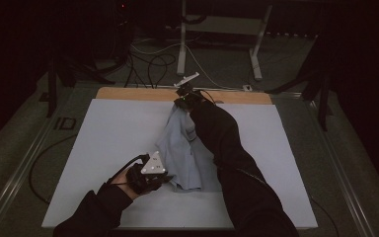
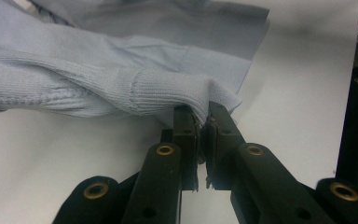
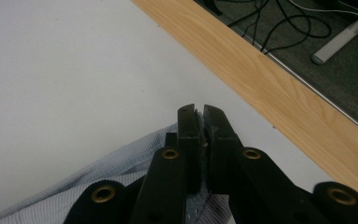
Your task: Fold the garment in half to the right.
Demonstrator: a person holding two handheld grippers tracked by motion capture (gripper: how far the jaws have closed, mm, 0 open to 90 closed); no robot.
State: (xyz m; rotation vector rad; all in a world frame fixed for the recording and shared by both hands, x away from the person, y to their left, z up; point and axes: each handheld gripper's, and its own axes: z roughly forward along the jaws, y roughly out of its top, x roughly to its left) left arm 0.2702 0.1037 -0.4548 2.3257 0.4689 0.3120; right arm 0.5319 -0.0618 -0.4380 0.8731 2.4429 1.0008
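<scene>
**Two grippers pinching a pale blue knit garment**

The pale blue knit garment (image 1: 185,153) lies mid-table on a white sheet (image 1: 113,133). The left gripper (image 2: 202,122) clamps its ribbed near corner; the right gripper (image 3: 200,122) clamps its far edge by the wooden table edge (image 3: 270,79).

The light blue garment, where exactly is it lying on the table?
In the high view the light blue garment lies mid-table on the white sheet, stretched between the left claw at its near corner and the right claw near the wooden far edge.
</scene>
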